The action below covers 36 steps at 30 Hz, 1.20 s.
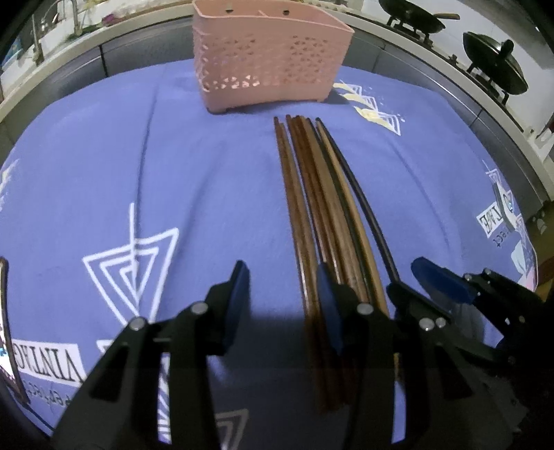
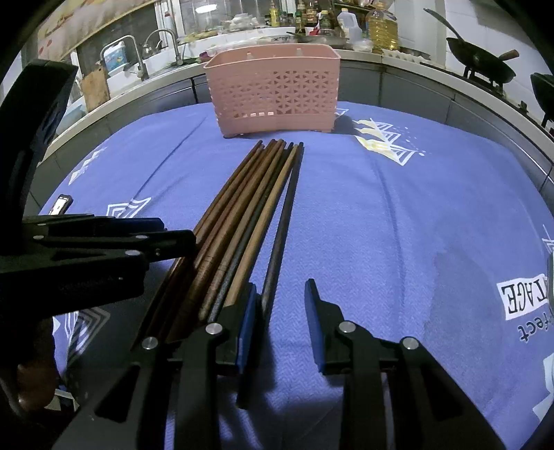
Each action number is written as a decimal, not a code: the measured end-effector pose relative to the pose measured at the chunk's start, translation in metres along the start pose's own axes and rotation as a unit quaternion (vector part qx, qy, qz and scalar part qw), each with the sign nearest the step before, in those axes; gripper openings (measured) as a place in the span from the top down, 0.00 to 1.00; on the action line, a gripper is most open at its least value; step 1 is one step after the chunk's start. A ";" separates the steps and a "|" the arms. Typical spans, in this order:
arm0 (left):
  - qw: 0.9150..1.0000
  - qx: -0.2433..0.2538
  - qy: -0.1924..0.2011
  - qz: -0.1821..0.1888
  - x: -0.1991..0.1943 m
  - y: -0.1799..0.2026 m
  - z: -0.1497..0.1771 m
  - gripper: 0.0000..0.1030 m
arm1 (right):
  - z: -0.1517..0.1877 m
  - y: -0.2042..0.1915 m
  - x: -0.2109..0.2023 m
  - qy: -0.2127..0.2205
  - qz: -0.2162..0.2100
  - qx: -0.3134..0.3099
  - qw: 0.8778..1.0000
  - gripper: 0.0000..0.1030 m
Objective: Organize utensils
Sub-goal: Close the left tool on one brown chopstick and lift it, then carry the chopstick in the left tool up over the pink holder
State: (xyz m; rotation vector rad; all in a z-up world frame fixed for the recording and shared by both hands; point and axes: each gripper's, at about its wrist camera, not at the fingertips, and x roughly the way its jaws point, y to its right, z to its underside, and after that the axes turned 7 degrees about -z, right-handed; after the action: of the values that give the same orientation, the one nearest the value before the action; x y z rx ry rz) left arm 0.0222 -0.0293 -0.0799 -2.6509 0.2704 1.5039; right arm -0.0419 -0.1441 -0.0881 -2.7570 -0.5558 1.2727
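The right wrist view alone takes in the kitchen counter at twelve o'clock: taps [image 2: 162, 38], oil bottles [image 2: 381, 26], and a small phone-like device [image 2: 60, 204] on the cloth at nine o'clock. The left wrist view alone shows a lidded pan [image 1: 495, 62] at two o'clock.

The pink basket [image 1: 266, 59] stands at twelve o'clock on the blue cloth [image 1: 173, 173]; nothing shows above its rim, and its inside is hidden. The chopsticks [image 1: 318, 194] lie bundled on the cloth just in front of it, tips pointing toward it.

The left gripper [image 1: 282, 304] has its jaws apart over the bundle's left edge. The right gripper [image 2: 280, 322] is likewise parted, with the darkest stick [image 2: 280, 235] lying between its pads, not pinched.
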 end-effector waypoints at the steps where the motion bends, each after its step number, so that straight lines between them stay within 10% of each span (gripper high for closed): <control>1: 1.000 -0.001 0.000 -0.001 0.000 -0.001 0.000 0.60 | 0.000 0.000 0.000 0.000 0.000 0.000 1.000 0.71; 19: 0.996 0.047 0.024 -0.065 0.002 0.016 0.001 0.62 | 0.002 -0.004 0.000 0.001 0.004 -0.013 1.000 0.71; 22: 0.997 0.049 0.029 -0.060 0.001 0.011 0.001 0.94 | 0.002 -0.003 -0.001 0.003 0.012 -0.020 1.000 0.79; 36: 0.997 0.055 0.011 -0.045 -0.007 -0.029 0.010 0.83 | 0.001 0.038 -0.014 -0.033 -0.017 0.015 0.999 0.84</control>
State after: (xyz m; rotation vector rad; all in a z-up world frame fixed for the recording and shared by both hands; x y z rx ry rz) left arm 0.0158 0.0017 -0.0794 -2.5591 0.2261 1.3931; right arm -0.0393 -0.1849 -0.0858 -2.6787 -0.5813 1.3576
